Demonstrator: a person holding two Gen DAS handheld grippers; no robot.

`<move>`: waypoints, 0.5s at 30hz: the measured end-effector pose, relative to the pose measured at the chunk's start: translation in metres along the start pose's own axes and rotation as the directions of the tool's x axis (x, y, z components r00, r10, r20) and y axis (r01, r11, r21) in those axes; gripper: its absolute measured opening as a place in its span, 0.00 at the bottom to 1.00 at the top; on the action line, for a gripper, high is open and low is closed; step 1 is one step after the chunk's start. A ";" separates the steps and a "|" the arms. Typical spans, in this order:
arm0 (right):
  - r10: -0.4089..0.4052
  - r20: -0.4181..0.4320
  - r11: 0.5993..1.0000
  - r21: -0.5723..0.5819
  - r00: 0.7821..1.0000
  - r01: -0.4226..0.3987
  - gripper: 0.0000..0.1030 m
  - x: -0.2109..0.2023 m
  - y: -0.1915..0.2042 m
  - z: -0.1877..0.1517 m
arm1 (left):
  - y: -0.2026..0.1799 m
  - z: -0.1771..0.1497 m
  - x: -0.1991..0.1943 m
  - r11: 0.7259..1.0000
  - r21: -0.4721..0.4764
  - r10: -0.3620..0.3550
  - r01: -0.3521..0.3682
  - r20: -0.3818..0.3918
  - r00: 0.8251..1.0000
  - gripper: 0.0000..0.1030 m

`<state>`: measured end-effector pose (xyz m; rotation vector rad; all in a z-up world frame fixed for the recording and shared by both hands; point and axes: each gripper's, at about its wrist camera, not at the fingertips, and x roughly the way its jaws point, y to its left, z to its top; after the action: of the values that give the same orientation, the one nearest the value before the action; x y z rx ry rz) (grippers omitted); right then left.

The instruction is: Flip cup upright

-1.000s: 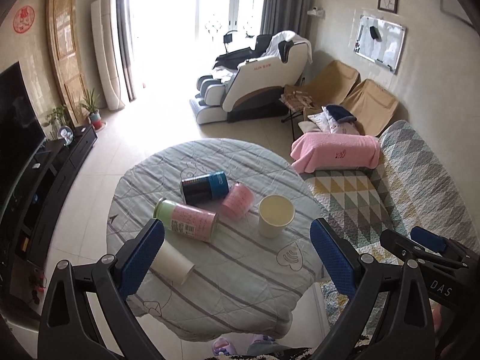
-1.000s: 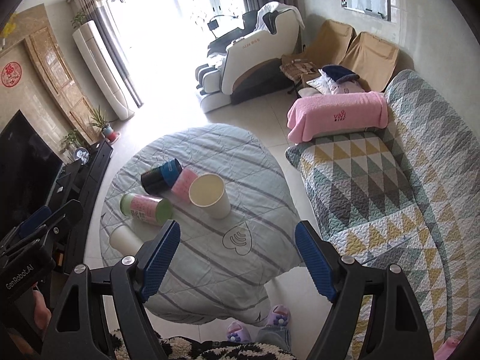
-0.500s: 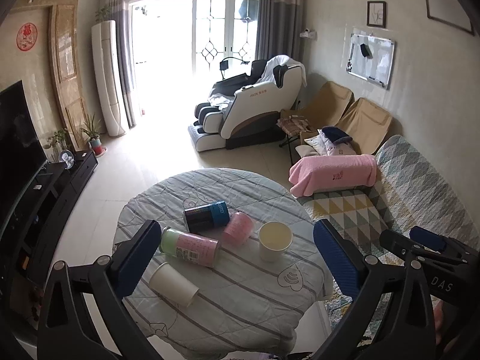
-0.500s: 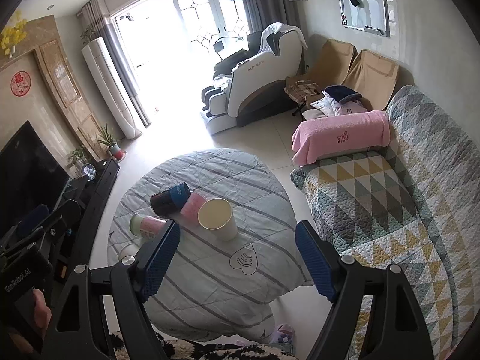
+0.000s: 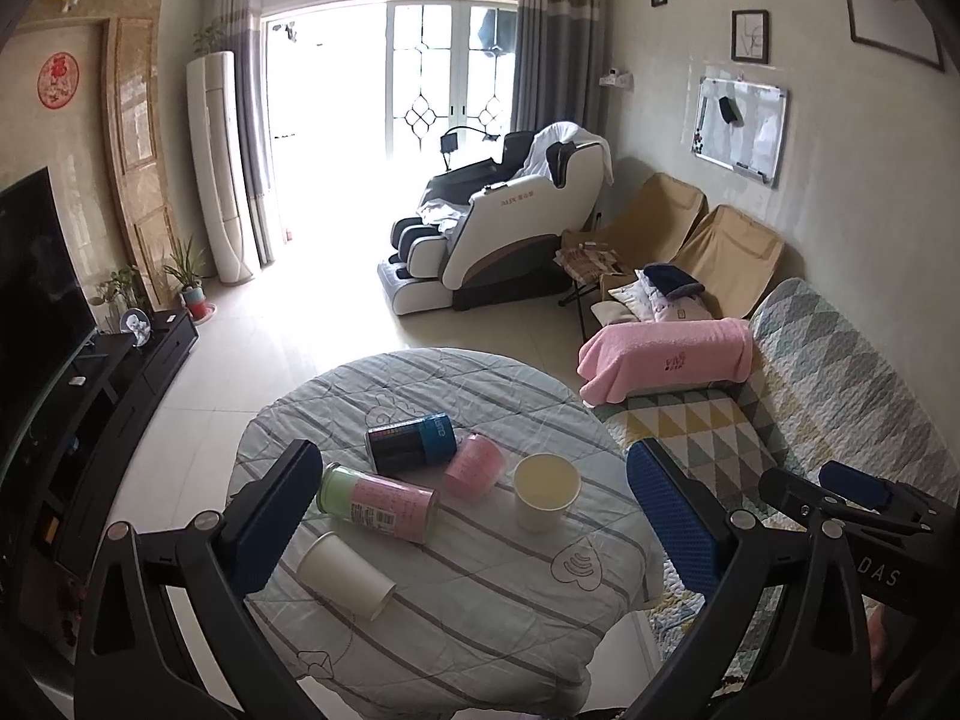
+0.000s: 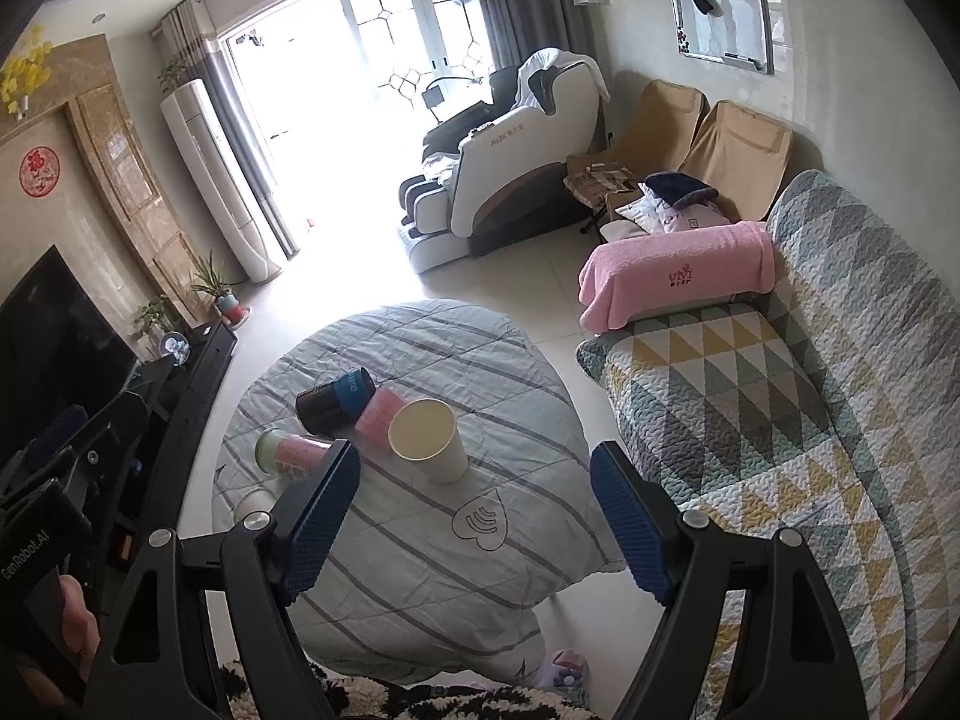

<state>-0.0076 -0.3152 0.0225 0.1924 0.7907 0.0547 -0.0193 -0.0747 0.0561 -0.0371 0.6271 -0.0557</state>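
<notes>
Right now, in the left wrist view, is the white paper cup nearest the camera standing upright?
No, the white paper cup lies on its side on the table, while the cream cup stands upright, mouth up.

Daylight floods in from the tall glazed balcony doors (image 5: 450, 72) at the far side, blown out to white glare that washes over the pale tiled floor (image 5: 336, 300). Near corners fall dark, fisheye bending the edges; focus stays sharp.

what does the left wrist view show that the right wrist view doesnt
Only the left wrist view shows the whole white paper cup lying on its side, plus the framed pictures on the wall. Only the right wrist view shows the slippers under the table. Both share the upright cup, three tipped cans, and an open, empty gripper.
</notes>
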 end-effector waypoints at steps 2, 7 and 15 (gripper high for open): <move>0.001 0.001 1.000 -0.001 1.000 -0.001 0.78 -0.001 -0.001 0.000 | 0.000 0.000 -0.001 1.000 -0.003 0.005 -0.005 0.004 1.000 1.00; 0.001 -0.001 1.000 -0.009 1.000 -0.002 0.78 -0.001 -0.001 0.000 | 0.000 0.001 -0.003 1.000 -0.007 0.013 -0.013 0.006 1.000 1.00; 0.005 0.001 1.000 -0.025 1.000 -0.005 0.78 -0.003 0.001 -0.001 | 0.001 -0.003 -0.002 1.000 -0.005 0.030 -0.030 -0.006 1.000 1.00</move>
<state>-0.0103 -0.3144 0.0235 0.1707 0.7886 0.0689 -0.0228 -0.0734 0.0552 -0.0323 0.6339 -0.0251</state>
